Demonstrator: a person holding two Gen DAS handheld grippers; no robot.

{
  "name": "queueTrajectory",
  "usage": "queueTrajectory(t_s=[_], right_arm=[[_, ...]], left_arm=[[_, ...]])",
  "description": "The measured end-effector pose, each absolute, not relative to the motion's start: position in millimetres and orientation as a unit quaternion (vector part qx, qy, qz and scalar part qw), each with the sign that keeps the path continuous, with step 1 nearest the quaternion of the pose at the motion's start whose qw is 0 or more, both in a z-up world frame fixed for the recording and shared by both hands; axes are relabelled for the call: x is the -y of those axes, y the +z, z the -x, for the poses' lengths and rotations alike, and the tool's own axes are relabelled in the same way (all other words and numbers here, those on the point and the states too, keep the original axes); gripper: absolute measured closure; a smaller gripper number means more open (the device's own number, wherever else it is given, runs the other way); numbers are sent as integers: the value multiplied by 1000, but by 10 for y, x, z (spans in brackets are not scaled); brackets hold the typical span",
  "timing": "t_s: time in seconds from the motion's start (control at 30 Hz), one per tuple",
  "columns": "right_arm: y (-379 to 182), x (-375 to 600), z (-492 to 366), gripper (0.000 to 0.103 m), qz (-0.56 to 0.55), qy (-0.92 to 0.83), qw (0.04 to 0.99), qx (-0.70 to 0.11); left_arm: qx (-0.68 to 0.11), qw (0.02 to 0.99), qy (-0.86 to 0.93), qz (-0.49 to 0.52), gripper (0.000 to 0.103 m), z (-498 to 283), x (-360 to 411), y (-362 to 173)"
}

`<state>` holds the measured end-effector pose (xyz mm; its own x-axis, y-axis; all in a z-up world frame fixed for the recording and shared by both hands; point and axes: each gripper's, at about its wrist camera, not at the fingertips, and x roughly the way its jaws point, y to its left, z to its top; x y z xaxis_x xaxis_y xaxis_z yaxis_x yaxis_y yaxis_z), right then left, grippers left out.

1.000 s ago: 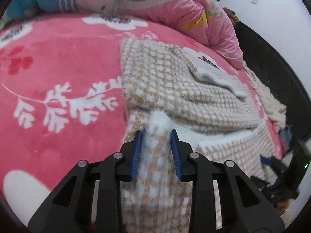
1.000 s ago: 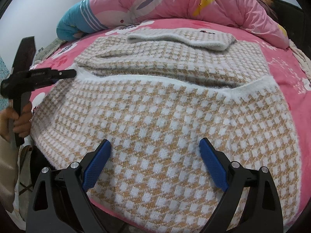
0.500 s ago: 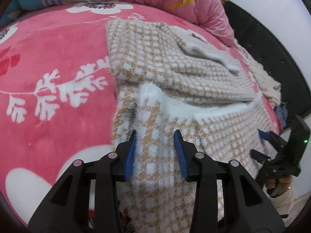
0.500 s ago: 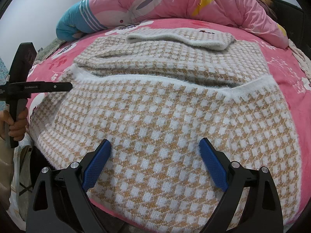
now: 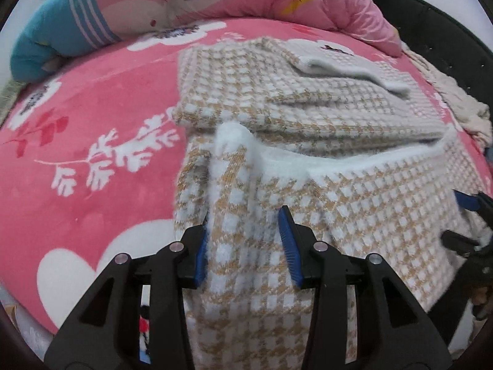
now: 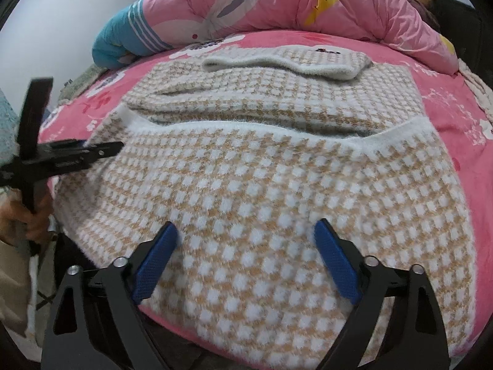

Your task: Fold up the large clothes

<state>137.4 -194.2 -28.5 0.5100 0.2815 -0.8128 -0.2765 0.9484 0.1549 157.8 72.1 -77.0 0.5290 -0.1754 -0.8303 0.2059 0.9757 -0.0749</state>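
Sweater on the bed, both tongs spread.

Fuzzy tan-and-white houndstooth knit sweater (image 6: 262, 166) lay partly folded on the pink floral fleece blanket (image 5: 92, 98), near hem hanging over the edge. Left gripper (image 5: 243, 240) straddled a raised ridge of knit, jaws apart; right gripper (image 6: 246, 259) hovered wide open above the cloth.

pink floral bed (image 5: 101, 117), checked sweater (image 6: 262, 178), pink quilt (image 6: 277, 3)

Soft, even indoor light with faint shadows and no glare; strong fisheye bending and dark vignette at the corners; slight motion blur, perhaps, on the sweater (image 5: 354, 191) in the left wrist view.
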Motion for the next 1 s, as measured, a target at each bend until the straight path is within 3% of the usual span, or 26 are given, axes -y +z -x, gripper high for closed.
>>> queueTrajectory(t_s=[0.13, 0.5, 1.0], right_arm=[[-102, 2324, -1282, 33, -30, 148, 878, -453], [142, 3430, -1696, 54, -106, 71, 897, -422], [-173, 3425, -2112, 57, -108, 79, 876, -463]], left_arm=[[-458, 884, -82, -34, 63, -1502, -654, -773], [-454, 887, -71, -50, 63, -1468, -586, -762], [-455, 886, -70, -56, 63, -1484, -571, -778]])
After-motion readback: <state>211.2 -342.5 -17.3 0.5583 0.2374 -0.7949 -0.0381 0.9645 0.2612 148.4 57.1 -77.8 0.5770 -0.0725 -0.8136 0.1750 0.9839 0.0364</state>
